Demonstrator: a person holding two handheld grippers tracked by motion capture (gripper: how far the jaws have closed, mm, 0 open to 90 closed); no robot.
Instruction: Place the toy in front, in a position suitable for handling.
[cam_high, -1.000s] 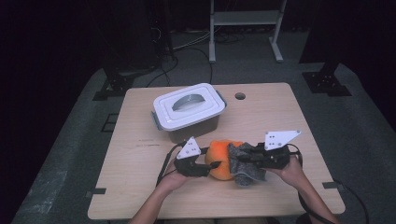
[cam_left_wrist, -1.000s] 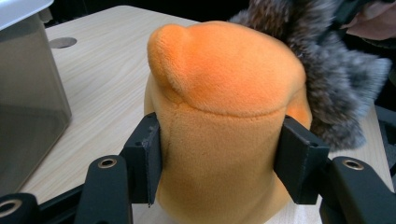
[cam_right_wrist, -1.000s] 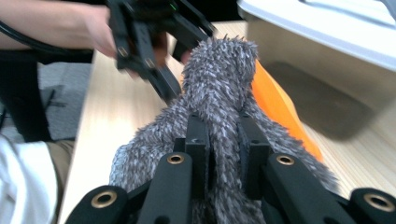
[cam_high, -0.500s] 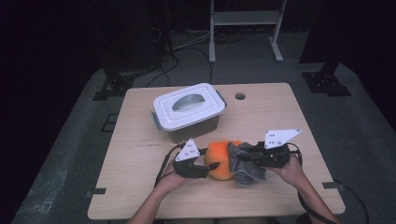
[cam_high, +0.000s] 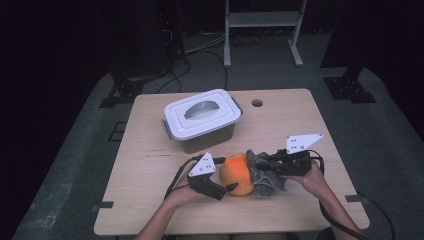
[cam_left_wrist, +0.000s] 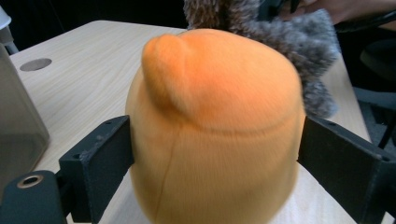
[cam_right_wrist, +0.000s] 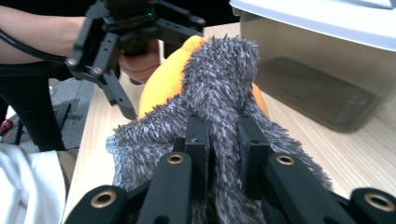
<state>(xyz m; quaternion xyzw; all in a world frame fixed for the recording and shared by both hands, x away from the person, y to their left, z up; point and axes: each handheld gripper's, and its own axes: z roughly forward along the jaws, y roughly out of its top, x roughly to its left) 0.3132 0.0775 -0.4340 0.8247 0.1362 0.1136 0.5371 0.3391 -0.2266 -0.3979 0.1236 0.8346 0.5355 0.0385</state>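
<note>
An orange knitted hat sits on the wooden table near its front edge. In the left gripper view the hat stands between my left gripper's jaws, which have just been opening; they flank its sides without pinching it. A grey fuzzy cloth lies against the hat's right side. My right gripper is shut on a fold of that cloth, with the hat behind it. From above, the left gripper and right gripper face each other across the hat.
A lidded plastic box with a white lid stands behind the hat, left of centre; its wall shows in the right gripper view. A round hole is in the table's far side. A metal rack's legs stand beyond the table.
The left gripper's jaws have spread wider around the orange hat. Both hands, the hat and the grey cloth stay where they were.
</note>
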